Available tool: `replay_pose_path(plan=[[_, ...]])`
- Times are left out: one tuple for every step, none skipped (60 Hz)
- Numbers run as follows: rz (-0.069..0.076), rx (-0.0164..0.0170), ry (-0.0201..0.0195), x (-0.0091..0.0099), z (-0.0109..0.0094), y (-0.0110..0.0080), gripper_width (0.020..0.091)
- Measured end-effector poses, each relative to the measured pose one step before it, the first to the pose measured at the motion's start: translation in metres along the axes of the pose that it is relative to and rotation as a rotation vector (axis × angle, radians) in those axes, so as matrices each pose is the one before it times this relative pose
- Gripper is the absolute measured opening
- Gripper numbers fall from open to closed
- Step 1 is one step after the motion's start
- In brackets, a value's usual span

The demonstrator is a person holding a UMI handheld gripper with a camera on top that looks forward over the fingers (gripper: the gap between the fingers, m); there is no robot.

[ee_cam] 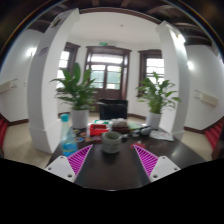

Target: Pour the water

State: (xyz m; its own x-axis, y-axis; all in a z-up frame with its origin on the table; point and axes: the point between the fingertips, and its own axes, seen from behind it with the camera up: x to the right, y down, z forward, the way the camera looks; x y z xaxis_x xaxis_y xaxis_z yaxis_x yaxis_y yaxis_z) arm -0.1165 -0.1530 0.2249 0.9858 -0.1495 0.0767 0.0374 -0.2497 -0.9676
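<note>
A small green cup (111,142) stands on the dark tabletop (112,168) just ahead of my fingers, in line with the gap between them. A clear water bottle with a blue cap (67,134) stands to the left, beyond the left finger. My gripper (112,160) is open, its magenta pads (79,158) spread wide with only bare table between them. It holds nothing.
Past the cup lie a red item (98,128) and some small things on the table's far part. Two potted plants (78,92) flank a dark wooden door (107,75). White pillars stand at both sides.
</note>
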Motion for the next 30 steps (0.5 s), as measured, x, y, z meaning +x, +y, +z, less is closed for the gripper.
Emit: replay_pose_path(plan=[[-0.0007,-0.00392,-0.02618,-0.00968,0.00051,0.00502,0.0798],[-0.001,-0.00439,-0.02478,-0.0102,0.00018,0.00411,0.08],[-0.0015,-0.00519,-0.0226,-0.00986,0.0014,0.00436,0.0801],[-0.0026,-0.00576,-0.02164,-0.01056,0.00142,0.00357,0.08],[-0.0028,-0.00413,-0.02118,-0.01027,0.00266,0.00343,0.0799],[-0.0026,-0.00359,-0.01903,-0.00941,0.00311,0.00388,0.0801],[-0.0023,-0.00387,-0.01678,-0.00791,0.00383,0.00306,0.08],[-0.0026,-0.00489,-0.01625,-0.00836,0.00438,0.00387,0.0799],[-0.0029,-0.00584,-0.01559,-0.00799,0.00423,0.00291,0.0799],[-0.0044,-0.0067,-0.01524,-0.00749,0.00433,0.00222,0.0798],[-0.006,-0.00403,-0.01389,-0.00724,0.00533,0.00158,0.0801],[-0.0064,-0.00053,-0.01094,-0.00533,0.0053,0.00065,0.0802],[-0.0056,0.00277,-0.00697,-0.00409,0.00514,-0.00108,0.0801],[-0.0049,0.00424,-0.00444,-0.00329,0.00506,-0.0015,0.0802],[-0.0043,0.00431,-0.00265,-0.00216,0.00483,-0.00174,0.0804],[-0.0041,0.00408,-0.0015,-0.00162,0.00416,-0.00189,0.08],[-0.0021,0.00374,-0.00177,-0.00071,0.00513,-0.00201,0.0801],[-0.001,0.00439,-0.00209,-0.00083,0.00491,-0.00179,0.08],[-0.0005,0.00512,-0.00187,-0.00053,0.00422,-0.00201,0.08],[0.0003,0.0068,-0.00067,-0.00067,0.00479,-0.00298,0.0803],[0.0025,0.00727,0.00137,0.00026,0.00465,-0.00352,0.0801],[0.005,0.00603,0.00187,0.00011,0.00493,-0.0026,0.0803],[0.006,0.00538,0.00177,0.00077,0.00486,-0.0026,0.0803],[0.006,0.00637,0.00016,0.00075,0.0052,-0.00252,0.0803],[0.0054,0.00871,-0.00024,-0.00041,0.00515,-0.00305,0.0804],[0.0056,0.01059,-0.00099,0.0002,0.006,-0.00323,0.0803],[0.007,0.01062,-0.0009,0.00002,0.00614,-0.00328,0.0803],[0.0073,0.01025,0.00018,0.00073,0.00573,-0.00285,0.0803],[0.0094,0.00958,0.00197,0.00126,0.00552,-0.00248,0.0803],[0.0104,0.00828,0.00337,0.0021,0.005,-0.0021,0.0801]])
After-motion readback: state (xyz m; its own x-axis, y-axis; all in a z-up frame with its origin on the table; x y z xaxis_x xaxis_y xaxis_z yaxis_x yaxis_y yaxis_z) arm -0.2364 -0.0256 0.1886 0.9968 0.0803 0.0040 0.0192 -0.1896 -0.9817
